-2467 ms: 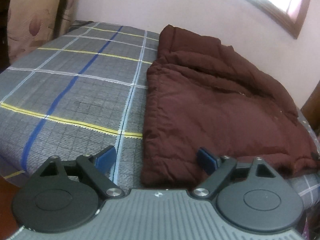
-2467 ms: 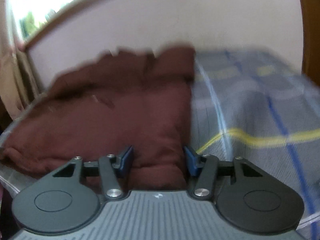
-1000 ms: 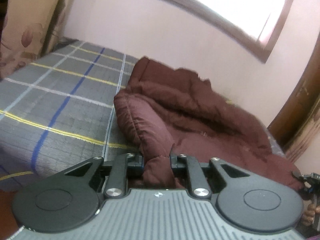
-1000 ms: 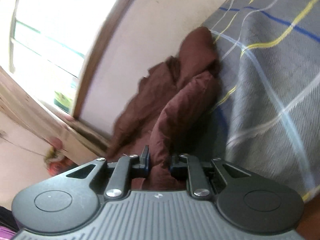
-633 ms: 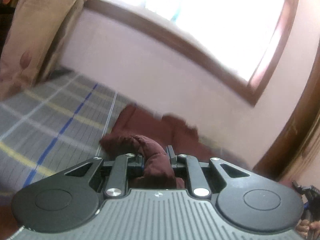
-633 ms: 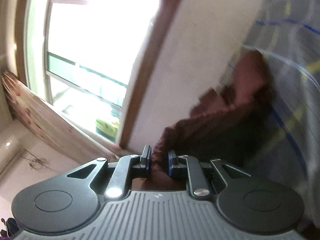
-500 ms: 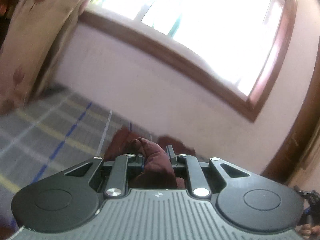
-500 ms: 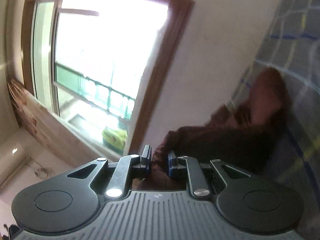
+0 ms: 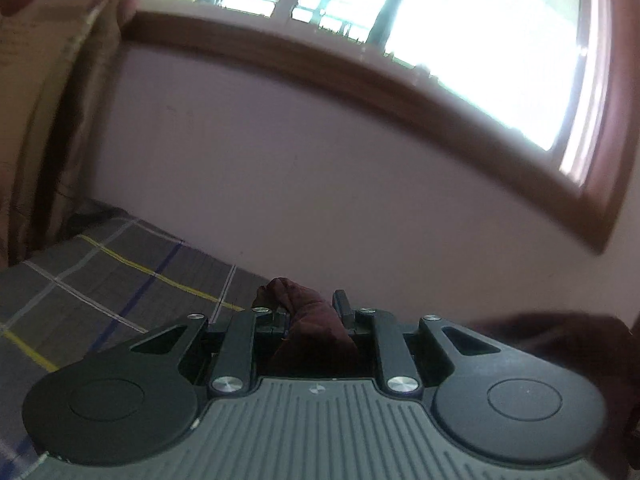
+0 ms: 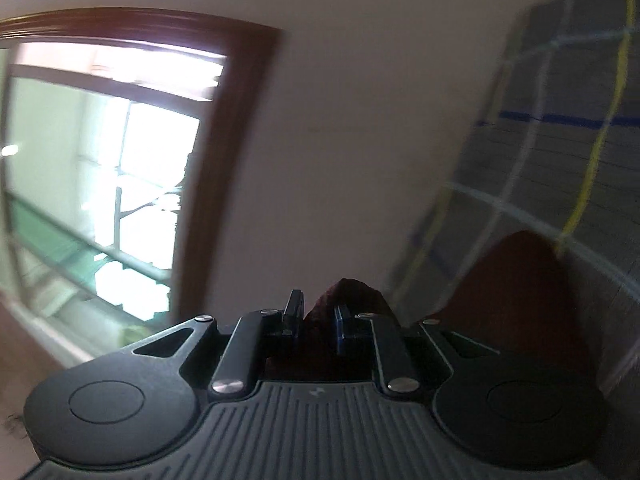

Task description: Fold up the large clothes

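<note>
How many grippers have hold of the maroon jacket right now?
2. The left gripper is shut on a bunch of the maroon jacket; the right gripper is shut on another bunch. Most of the jacket hangs below both cameras, hidden.

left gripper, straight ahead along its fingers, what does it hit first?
Probably the pink wall below the window. The left gripper, shut on the maroon jacket, points above the bed; depth unclear.
</note>
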`<state>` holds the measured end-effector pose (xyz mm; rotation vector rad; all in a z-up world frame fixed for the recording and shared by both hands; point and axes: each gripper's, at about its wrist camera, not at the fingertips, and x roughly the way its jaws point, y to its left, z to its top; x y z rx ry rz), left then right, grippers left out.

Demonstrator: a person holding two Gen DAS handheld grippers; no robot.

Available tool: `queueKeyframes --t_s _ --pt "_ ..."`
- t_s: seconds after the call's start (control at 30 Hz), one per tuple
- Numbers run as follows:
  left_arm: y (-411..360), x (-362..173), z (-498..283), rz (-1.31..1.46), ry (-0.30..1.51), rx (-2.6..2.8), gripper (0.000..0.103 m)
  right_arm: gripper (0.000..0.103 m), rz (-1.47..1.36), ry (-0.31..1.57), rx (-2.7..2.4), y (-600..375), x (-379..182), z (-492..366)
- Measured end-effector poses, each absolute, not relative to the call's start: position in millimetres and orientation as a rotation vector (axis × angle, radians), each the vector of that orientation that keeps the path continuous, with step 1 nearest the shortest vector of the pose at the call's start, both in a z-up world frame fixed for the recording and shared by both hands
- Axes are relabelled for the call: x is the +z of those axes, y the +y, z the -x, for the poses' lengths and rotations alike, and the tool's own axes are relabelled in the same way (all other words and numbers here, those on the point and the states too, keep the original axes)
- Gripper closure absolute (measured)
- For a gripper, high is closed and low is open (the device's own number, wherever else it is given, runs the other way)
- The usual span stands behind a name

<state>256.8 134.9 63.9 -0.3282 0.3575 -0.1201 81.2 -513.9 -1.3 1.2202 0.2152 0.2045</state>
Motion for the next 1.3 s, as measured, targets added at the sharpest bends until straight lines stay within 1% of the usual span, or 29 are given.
queueKeyframes --t_s 0.17,0.27,0.3,0.33,0.37,0.4,0.43,0.47,0.5,0.57,0.67,0.7,0.73,0.77,0.8,0.83,0.87,0.93,1.03,1.1,1.13,1.23,1.3 --pt "128 36 -287 0.311 0.412 -0.077 0.068 0.086 -1.190 0.304 0.087 -509 -41 -119" --pt "133 31 -285 0.330 0.410 -0.084 0.053 0.084 -1.184 0.283 0.089 -508 -52 -127" --pt "134 32 -281 0.335 0.399 -0.084 0.042 0.083 -1.191 0.278 0.093 -510 -56 -127" --pt "136 34 -275 0.340 0.377 -0.084 0.025 0.080 -1.202 0.271 0.098 -512 -59 -124" --pt "135 37 -270 0.335 0.346 -0.069 0.014 0.076 -1.218 0.257 0.104 -512 -60 -123" --pt "134 42 -263 0.314 0.302 -0.033 0.002 0.068 -1.233 0.235 0.105 -514 -57 -117" --pt "132 48 -255 0.294 0.250 -0.002 0.000 0.051 -1.231 0.211 0.092 -515 -52 -108" --pt "132 54 -247 0.271 0.209 0.001 0.000 0.038 -1.211 0.186 0.068 -517 -45 -102" --pt "130 61 -243 0.250 0.193 -0.019 0.000 0.020 -1.161 0.151 0.030 -518 -33 -91" --pt "125 73 -237 0.213 0.198 -0.068 0.001 0.018 -1.074 0.088 0.038 -516 -10 -75" --pt "109 83 -227 0.182 0.193 -0.166 0.010 0.019 -0.866 0.053 0.116 -495 31 -58" --pt "102 84 -228 0.163 0.200 -0.197 0.021 0.020 -0.771 0.073 0.155 -481 43 -58" --pt "92 85 -228 0.138 0.218 -0.232 0.031 0.027 -0.658 0.112 0.185 -463 54 -60" --pt "82 84 -232 0.121 0.239 -0.259 0.033 0.034 -0.535 0.157 0.211 -441 64 -65" --pt "73 82 -236 0.104 0.264 -0.281 0.035 0.046 -0.411 0.203 0.246 -416 70 -71" --pt "64 79 -240 0.093 0.287 -0.299 0.040 0.052 -0.307 0.242 0.273 -393 71 -78" --pt "56 74 -247 0.087 0.304 -0.316 0.042 0.054 -0.204 0.276 0.298 -370 70 -85" --pt "40 68 -258 0.034 0.324 -0.333 0.042 0.072 -0.030 0.332 0.342 -331 61 -101" --pt "23 56 -277 -0.055 0.336 -0.325 0.042 0.083 0.128 0.404 0.370 -308 39 -129" --pt "20 41 -292 -0.081 0.363 -0.311 0.042 0.088 0.186 0.440 0.351 -307 22 -147" --pt "20 34 -299 -0.078 0.387 -0.305 0.042 0.088 0.189 0.456 0.346 -311 15 -153" --pt "25 4 -324 -0.027 0.490 -0.277 0.043 0.089 0.115 0.501 0.337 -327 -4 -170" --pt "33 -9 -332 0.039 0.501 -0.284 0.043 0.092 0.036 0.512 0.347 -334 -12 -179"
